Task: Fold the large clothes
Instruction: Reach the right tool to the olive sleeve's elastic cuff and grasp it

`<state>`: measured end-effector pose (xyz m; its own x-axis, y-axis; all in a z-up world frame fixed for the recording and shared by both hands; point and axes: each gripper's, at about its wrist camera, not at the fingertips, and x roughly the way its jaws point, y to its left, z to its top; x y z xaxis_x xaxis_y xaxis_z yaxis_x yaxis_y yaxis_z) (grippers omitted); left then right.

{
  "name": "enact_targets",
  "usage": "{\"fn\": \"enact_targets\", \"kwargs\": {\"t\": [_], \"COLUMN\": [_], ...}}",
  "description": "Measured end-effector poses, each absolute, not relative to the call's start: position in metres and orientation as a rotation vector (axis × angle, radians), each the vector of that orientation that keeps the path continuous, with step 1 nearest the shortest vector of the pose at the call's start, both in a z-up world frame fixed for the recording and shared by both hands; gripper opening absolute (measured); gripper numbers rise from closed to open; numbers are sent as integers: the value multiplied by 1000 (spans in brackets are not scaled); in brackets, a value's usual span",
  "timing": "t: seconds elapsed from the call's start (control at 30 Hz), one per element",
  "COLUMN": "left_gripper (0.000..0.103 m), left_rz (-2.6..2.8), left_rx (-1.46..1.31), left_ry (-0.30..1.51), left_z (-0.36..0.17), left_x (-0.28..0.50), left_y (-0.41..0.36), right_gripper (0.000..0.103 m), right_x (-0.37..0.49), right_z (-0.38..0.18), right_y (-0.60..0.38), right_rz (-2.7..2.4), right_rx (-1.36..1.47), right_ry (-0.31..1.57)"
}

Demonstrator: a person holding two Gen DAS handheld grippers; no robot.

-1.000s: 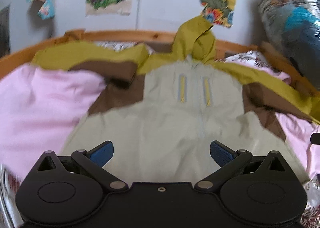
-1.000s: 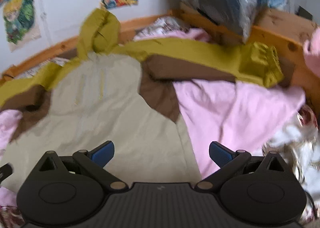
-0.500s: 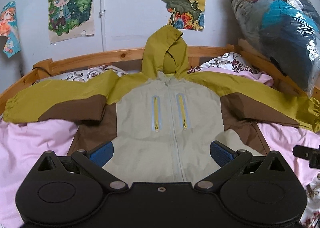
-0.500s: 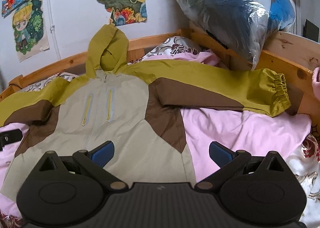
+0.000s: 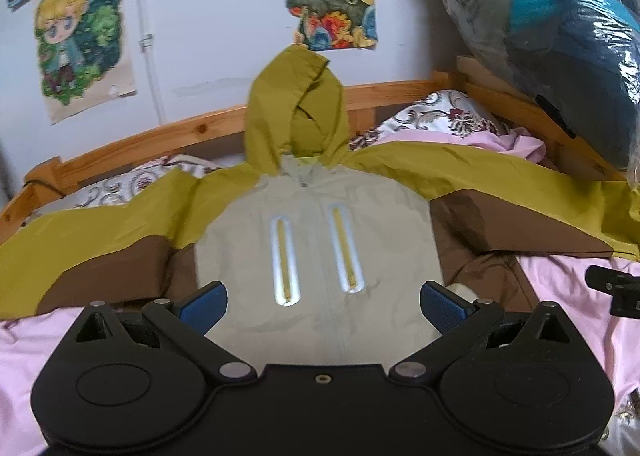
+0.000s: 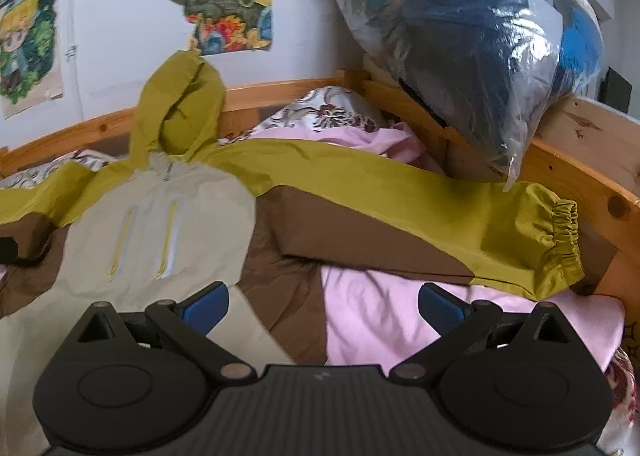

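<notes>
A hooded jacket (image 5: 316, 223) in beige, brown and mustard lies front up on a pink sheet, both sleeves spread out sideways, hood (image 5: 296, 103) propped against the headboard. My left gripper (image 5: 322, 306) is open and empty, hovering over the jacket's lower chest. My right gripper (image 6: 322, 306) is open and empty, over the jacket's right side; the jacket (image 6: 160, 223) fills its left half and the right sleeve cuff (image 6: 556, 244) reaches the bed's side rail. The right gripper's tip shows at the edge of the left wrist view (image 5: 616, 290).
A wooden bed frame (image 5: 192, 131) runs behind and along the right side (image 6: 592, 183). A big plastic bag of bedding (image 6: 472, 39) rests on the right rail. A patterned pillow (image 5: 436, 115) lies behind the right sleeve. Posters (image 5: 80, 35) hang on the wall.
Both grippers have risen and moved closer to the headboard; the views tilted up from the jacket's hem to its chest and hood. The jacket now lies spread flat. Both stay open.
</notes>
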<state>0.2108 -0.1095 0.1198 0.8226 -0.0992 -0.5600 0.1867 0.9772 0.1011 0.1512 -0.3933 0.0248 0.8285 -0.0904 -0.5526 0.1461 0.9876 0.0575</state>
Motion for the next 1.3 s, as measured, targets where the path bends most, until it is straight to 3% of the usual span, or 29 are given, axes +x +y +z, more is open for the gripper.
{"fn": "enact_targets", "kwargs": {"t": [0.27,0.57,0.8,0.93,1.23,1.3], "left_gripper": [102,102,102,102,102,102], "left_rz": [-237,-299,-341,-358,-401,-392], "left_rx": [200,206,271,274,194,196], "left_ry": [592,642,692,662,668,657], "left_z": [103,45,20,8,-15,-16], "left_x": [236,269,303,319,363,369], "left_y": [-142,-142,-125,-118,-131,-134], "right_gripper": [103,103,103,102,86,71], "right_x": [184,213,183,180,199,203], "right_z": [10,-9,-28,-38,-57,-58], "right_y": [-420,-442,-478,-509,-567,-572], "right_rz": [-197,-316,-530,-677,-786,-807], "right_rx": [135,79,144,190,317,312], "right_ry": [602,650,350,330,412,405]}}
